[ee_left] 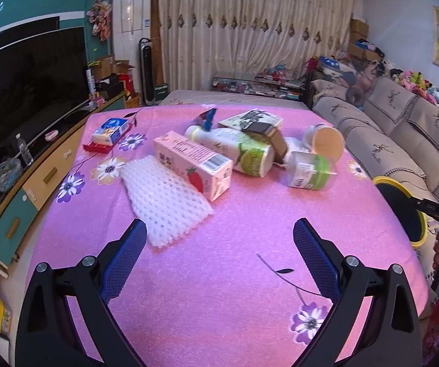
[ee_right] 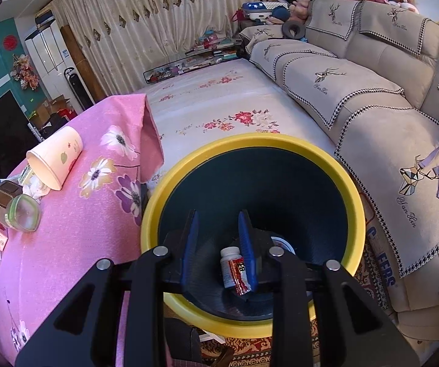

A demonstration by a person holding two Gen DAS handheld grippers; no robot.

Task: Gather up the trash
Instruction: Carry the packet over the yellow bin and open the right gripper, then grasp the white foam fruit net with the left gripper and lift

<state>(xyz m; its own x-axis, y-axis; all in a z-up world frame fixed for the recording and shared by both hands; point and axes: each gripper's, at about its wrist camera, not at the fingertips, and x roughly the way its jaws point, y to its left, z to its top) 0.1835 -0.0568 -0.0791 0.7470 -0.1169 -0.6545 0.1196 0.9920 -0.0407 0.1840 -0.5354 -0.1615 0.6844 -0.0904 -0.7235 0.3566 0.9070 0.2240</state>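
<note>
Trash lies on the pink flowered tablecloth (ee_left: 219, 275): a white foam net (ee_left: 164, 195), a pink strawberry carton (ee_left: 193, 163), a green-white bottle (ee_left: 234, 150), a clear jar with green lid (ee_left: 311, 169), a paper cup (ee_left: 326, 140) and a small blue box (ee_left: 110, 130). My left gripper (ee_left: 219, 232) is open and empty above the cloth, just short of the foam net. My right gripper (ee_right: 219, 223) is open over the yellow-rimmed dark bin (ee_right: 250, 143). A small white bottle (ee_right: 230, 264) and a red wrapper (ee_right: 240, 278) lie inside the bin.
A beige sofa (ee_right: 357, 91) runs along the right. A TV (ee_left: 20, 91) on a low cabinet (ee_left: 35, 183) stands at the left. A flowered mattress (ee_right: 213, 107) lies beyond the table. The bin also shows at the table's right edge (ee_left: 403, 211).
</note>
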